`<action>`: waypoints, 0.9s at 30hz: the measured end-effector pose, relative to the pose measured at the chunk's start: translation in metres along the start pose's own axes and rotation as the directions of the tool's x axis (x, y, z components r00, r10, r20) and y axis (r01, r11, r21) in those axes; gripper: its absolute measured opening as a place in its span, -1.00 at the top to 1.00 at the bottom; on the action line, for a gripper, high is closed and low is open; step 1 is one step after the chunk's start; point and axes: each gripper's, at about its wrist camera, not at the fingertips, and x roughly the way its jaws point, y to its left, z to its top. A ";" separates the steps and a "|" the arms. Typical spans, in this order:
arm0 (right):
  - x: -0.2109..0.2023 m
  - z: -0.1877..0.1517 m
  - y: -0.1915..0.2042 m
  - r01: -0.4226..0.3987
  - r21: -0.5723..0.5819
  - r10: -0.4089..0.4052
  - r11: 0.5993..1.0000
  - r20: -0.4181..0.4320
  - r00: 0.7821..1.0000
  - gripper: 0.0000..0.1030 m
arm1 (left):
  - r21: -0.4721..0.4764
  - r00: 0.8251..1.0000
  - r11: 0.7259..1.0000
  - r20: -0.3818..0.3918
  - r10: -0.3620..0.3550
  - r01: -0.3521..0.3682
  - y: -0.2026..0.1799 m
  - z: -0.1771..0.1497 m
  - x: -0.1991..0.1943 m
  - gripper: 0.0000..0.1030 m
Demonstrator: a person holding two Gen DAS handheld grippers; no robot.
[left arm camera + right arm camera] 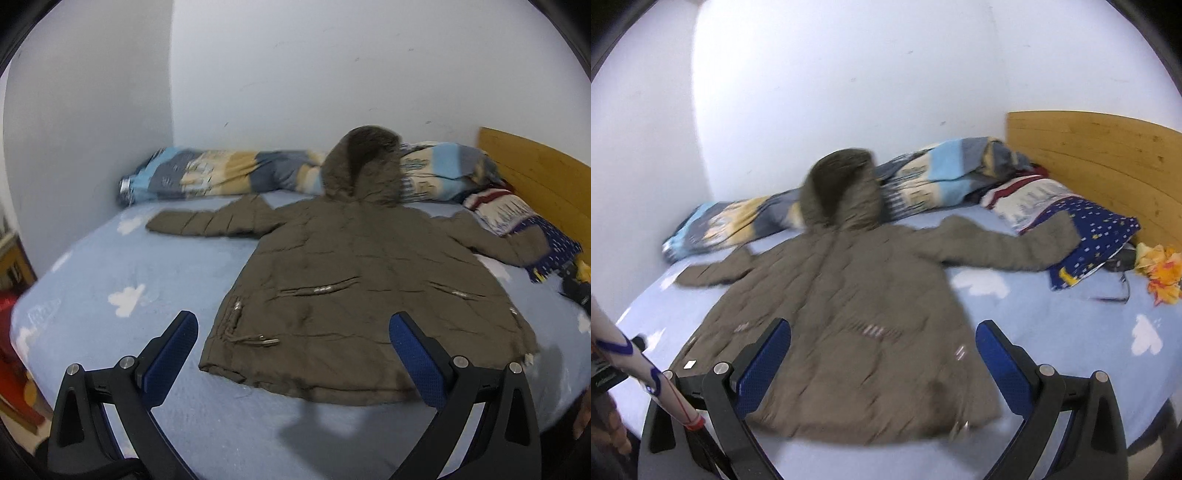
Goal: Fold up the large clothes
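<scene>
Light-blue bed sheet [92,266] is covered at frame centre by an olive hooded coat [343,295], spread flat. Left tool [293,354] and right tool [882,358] are held spread, empty, above its hem.

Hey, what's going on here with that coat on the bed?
A person is holding a two-finger gripper in each hand over a bed, about to fold a brown hooded coat. The coat lies spread flat, both sleeves out to the sides and the hood toward the rolled-up quilt by the wall. The left gripper and the right gripper are both open above the coat's hem, gripping nothing. No fold has been made yet.
</scene>
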 end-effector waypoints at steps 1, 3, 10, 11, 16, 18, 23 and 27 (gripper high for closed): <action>-0.010 -0.009 0.011 -0.014 -0.014 0.014 1.000 -0.007 1.000 -0.99 | 0.009 1.000 1.000 0.015 0.002 -0.002 -0.007 0.004 -0.010 -1.00; -0.024 -0.009 0.024 -0.029 -0.033 0.029 0.999 0.008 1.000 -0.99 | 0.021 0.999 1.000 0.038 0.022 -0.023 -0.010 0.016 -0.025 -1.00; -0.091 0.011 0.051 -0.064 -0.097 0.076 0.993 0.121 0.990 -0.99 | -0.041 0.993 0.999 0.114 0.027 -0.023 -0.003 0.057 -0.071 -1.00; -0.097 0.018 0.051 -0.061 -0.096 0.074 0.993 0.135 0.988 -0.99 | -0.051 0.991 0.999 0.129 0.026 -0.020 -0.004 0.062 -0.075 -1.00; -0.121 0.061 0.053 -0.047 -0.058 0.057 0.997 0.188 0.980 -1.00 | -0.060 0.980 0.998 0.196 0.047 -0.036 -0.004 0.090 -0.083 -1.00; -0.121 0.073 0.052 -0.044 -0.056 0.055 0.997 0.203 0.978 -1.00 | -0.058 0.979 0.998 0.200 0.049 -0.038 -0.004 0.097 -0.074 -1.00; -0.092 0.091 0.064 -0.028 -0.090 0.047 0.995 0.212 0.976 -1.00 | -0.048 0.983 0.995 0.162 0.089 -0.082 -0.007 0.109 -0.029 -1.00; -0.053 0.097 0.070 -0.037 -0.101 0.054 0.994 0.168 0.984 -1.00 | -0.046 0.986 0.994 0.129 0.108 -0.102 -0.009 0.112 0.013 -1.00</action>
